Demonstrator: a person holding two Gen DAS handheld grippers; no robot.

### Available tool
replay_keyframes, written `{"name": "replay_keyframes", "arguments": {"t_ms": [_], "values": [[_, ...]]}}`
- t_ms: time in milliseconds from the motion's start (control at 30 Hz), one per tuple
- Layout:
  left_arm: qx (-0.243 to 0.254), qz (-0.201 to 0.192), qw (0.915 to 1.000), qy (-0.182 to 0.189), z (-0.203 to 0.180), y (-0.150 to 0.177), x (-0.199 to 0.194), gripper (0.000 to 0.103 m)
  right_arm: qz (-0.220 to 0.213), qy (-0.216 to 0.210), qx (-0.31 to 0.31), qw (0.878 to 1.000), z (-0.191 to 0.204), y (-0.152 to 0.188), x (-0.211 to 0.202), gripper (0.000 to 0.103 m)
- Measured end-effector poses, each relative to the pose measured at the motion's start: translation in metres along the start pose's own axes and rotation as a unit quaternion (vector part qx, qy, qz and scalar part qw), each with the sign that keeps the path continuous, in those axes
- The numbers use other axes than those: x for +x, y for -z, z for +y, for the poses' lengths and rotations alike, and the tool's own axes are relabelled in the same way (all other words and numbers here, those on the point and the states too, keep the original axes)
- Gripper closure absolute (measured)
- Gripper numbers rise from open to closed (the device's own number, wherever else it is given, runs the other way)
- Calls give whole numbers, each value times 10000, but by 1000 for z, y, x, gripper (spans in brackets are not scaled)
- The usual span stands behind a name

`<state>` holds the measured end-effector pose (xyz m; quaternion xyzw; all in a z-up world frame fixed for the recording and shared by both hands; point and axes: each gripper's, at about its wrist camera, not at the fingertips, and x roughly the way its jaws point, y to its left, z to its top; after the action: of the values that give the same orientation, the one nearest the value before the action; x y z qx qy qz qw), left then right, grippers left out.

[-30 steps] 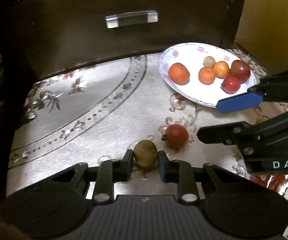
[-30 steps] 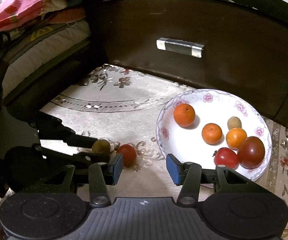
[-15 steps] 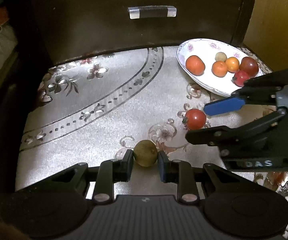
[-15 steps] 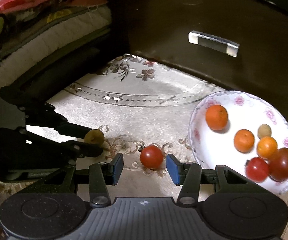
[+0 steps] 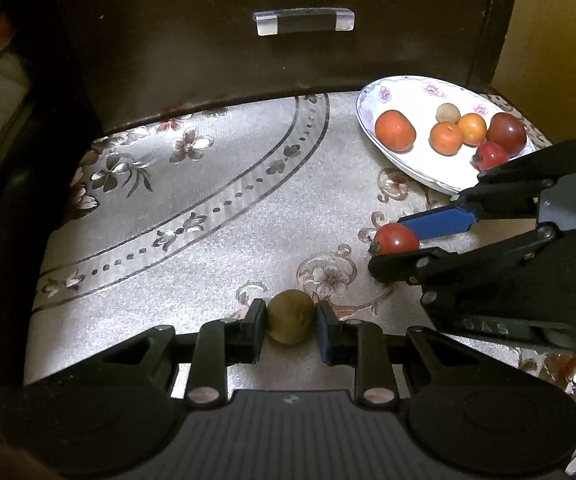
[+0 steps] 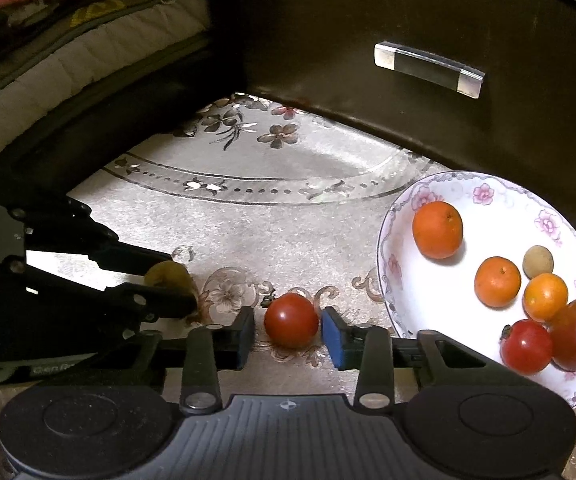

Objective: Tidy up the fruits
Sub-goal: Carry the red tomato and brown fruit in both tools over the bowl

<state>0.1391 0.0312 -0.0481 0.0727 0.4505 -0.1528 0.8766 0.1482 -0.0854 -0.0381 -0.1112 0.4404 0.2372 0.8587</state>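
Note:
My left gripper (image 5: pixel 290 320) is shut on a brown-green kiwi (image 5: pixel 290 317), held just above the patterned cloth; the kiwi also shows in the right wrist view (image 6: pixel 168 276). My right gripper (image 6: pixel 289 328) is open, and its pads stand on either side of a red tomato (image 6: pixel 291 320) on the cloth with small gaps. The tomato also shows in the left wrist view (image 5: pixel 396 239). A white floral plate (image 6: pixel 484 194) at the right holds several fruits: oranges, a small brown fruit, a red tomato and a dark tomato.
A dark wooden drawer front with a clear handle (image 5: pixel 305 22) stands behind the cloth-covered surface (image 5: pixel 208 208). Bedding (image 6: pixel 68 52) lies at the far left. A yellow wall (image 5: pixel 548 20) is at the right.
The left gripper has drawn back and up with the kiwi. The right gripper has moved left from the plate's edge and now has the tomato between its pads.

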Motion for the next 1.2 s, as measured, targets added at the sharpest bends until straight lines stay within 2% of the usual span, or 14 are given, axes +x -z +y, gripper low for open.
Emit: {"name": "replay_keyframes", "arguments": {"t_ms": [67,400,1200], "values": [[7,-9,10000,-33,-1,0,0,70,14,54,-23,10000,0,0,0,78],[200,11,9998,35,-12,-1,-5,71,81,292,-68,9995,1,4,-8,79],[568,-445,9964,440,-56,-22,-38,71,-147,934,374,9948,-11,24,-71,79]]}}
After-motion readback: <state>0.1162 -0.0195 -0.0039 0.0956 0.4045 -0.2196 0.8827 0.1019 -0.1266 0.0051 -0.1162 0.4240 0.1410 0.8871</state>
